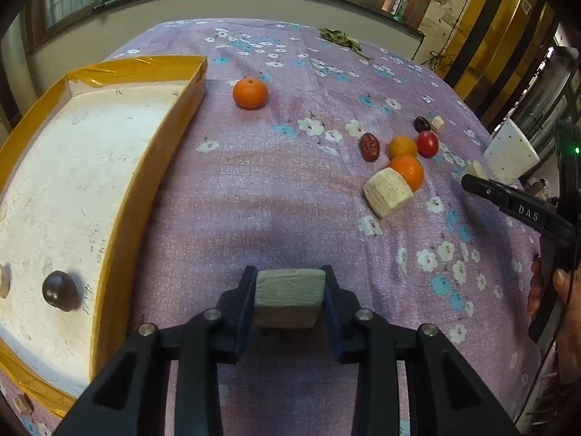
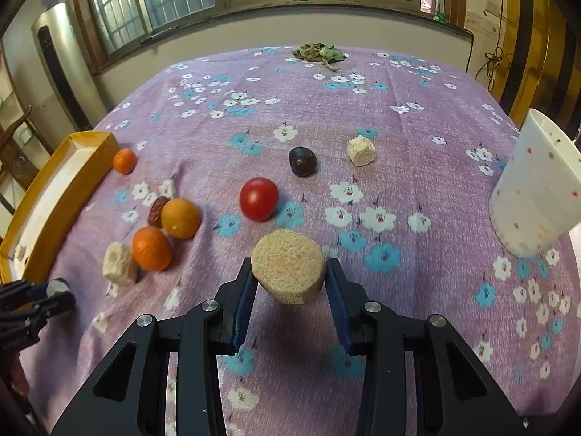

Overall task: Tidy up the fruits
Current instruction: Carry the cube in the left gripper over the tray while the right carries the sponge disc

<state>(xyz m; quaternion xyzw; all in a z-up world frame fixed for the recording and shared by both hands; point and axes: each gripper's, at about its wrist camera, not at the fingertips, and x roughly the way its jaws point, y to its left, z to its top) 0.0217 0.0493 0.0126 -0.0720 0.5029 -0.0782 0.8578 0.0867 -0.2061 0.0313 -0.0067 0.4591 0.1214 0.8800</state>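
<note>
Left gripper (image 1: 289, 292): jaws pinching a pale block (image 1: 288, 296) above the counter (image 1: 276, 196), just right of the yellow-rimmed tray (image 1: 109, 239). Right gripper (image 2: 288, 278): jaws pinching a round pale slice (image 2: 288, 270). Loose fruit: three oranges, one tomato (image 2: 259, 198), one red date (image 2: 158, 210), one dark plum (image 2: 302, 161).

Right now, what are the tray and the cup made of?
The tray looks like white foam or board, matte and scuffed with pen marks, its rim wrapped in shiny yellow tape that wrinkles and glints. The cup looks like glazed ceramic or hard plastic: smooth, white, with small coloured dots; the pictures leave that open.
</note>
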